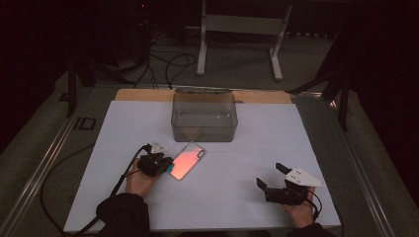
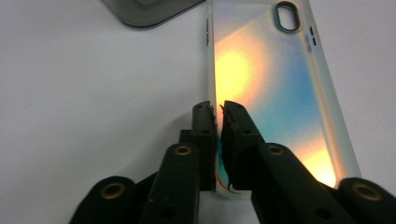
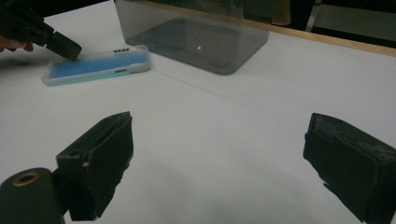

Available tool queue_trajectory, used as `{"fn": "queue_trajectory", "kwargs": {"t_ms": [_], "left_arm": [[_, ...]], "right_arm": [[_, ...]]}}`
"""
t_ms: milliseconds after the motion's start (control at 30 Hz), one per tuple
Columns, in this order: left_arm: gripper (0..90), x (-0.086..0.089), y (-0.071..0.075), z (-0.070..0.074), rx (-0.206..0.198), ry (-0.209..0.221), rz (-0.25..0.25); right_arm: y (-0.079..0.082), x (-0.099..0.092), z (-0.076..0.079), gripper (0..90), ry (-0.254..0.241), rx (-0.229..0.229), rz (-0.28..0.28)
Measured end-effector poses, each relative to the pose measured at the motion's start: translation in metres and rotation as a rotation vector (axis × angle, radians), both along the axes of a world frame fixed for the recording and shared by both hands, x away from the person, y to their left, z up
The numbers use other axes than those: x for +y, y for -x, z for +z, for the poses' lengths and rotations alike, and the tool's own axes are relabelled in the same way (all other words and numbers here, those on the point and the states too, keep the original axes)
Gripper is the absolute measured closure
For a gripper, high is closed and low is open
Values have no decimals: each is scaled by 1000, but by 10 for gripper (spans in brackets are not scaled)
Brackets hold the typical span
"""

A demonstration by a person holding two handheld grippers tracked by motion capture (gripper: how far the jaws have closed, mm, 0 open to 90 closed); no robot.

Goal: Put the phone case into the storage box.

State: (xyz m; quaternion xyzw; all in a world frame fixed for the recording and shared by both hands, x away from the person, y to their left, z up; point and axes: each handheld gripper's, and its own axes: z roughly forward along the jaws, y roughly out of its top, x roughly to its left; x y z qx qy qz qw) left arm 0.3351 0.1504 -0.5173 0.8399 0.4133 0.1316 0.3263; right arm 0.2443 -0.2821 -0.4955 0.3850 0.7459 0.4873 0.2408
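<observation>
A dim room: grey floor (image 1: 237, 64), black cables (image 1: 168, 61) and a white metal stand (image 1: 240, 24).

Beyond the far edge of the white worktop (image 1: 247, 187) stands a pale metal frame (image 1: 240, 29) on the floor (dark cables (image 1: 168, 61) coil just to its left).

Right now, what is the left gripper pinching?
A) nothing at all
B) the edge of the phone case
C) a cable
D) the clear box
B: in the left gripper view, the left gripper has its two jaws closed on the side edge of the phone case, which lies on the white table in front of the clear box.
</observation>
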Motion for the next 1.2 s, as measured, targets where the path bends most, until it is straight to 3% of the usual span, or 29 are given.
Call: {"fn": "queue_trajectory", "kwargs": {"t_ms": [467, 1200], "left_arm": [[888, -2, 2, 2, -33, -51, -23], [888, 3, 11, 23, -127, -46, -27]], "right_arm": [[0, 0, 0, 84, -1, 1, 0], [-1, 1, -1, 84, -4, 11, 4]]}}
